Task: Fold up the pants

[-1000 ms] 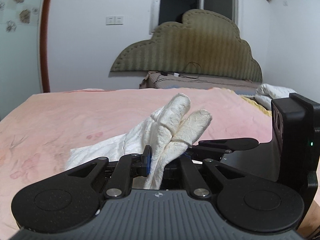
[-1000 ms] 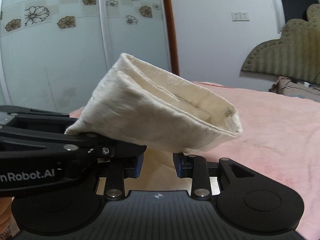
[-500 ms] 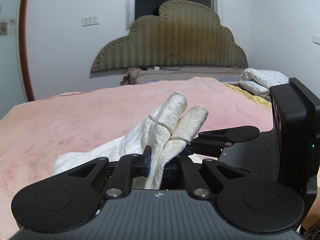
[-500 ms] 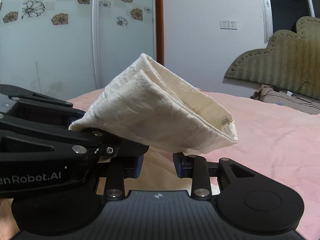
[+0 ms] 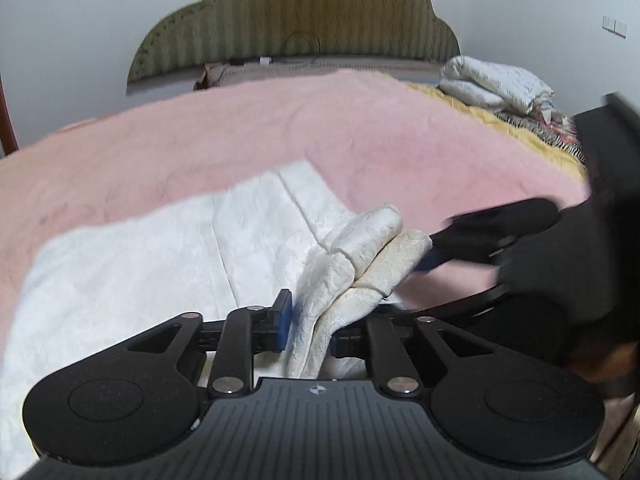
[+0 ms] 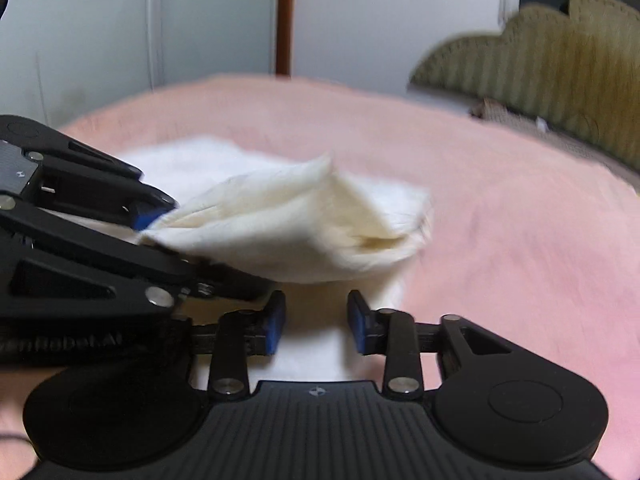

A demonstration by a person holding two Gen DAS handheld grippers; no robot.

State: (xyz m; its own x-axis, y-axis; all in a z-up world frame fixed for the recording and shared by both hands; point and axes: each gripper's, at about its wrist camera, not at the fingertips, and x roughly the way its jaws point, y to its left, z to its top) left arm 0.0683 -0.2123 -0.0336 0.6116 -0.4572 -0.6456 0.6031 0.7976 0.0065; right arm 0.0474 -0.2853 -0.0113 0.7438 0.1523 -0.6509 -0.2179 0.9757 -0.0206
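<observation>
The white pants (image 5: 168,264) lie partly flat on the pink bed. My left gripper (image 5: 310,326) is shut on a bunched end of the pants (image 5: 360,256), which sticks up between its blue pads. In the right wrist view the left gripper (image 6: 156,216) comes in from the left, holding that folded end (image 6: 304,224) above the bed. My right gripper (image 6: 316,322) is open with nothing between its pads, just below the held fabric. It also shows in the left wrist view (image 5: 500,236), blurred, close to the held end.
The pink blanket (image 5: 380,136) covers the bed. A green padded headboard (image 5: 304,12) stands at the far wall. Folded bedding (image 5: 496,84) lies at the far right corner. Wardrobe doors (image 6: 100,32) stand behind the bed in the right wrist view.
Both grippers have tilted down toward the bed, lowering the held end. More of the pants now shows flat on the blanket. The right gripper stays open.
</observation>
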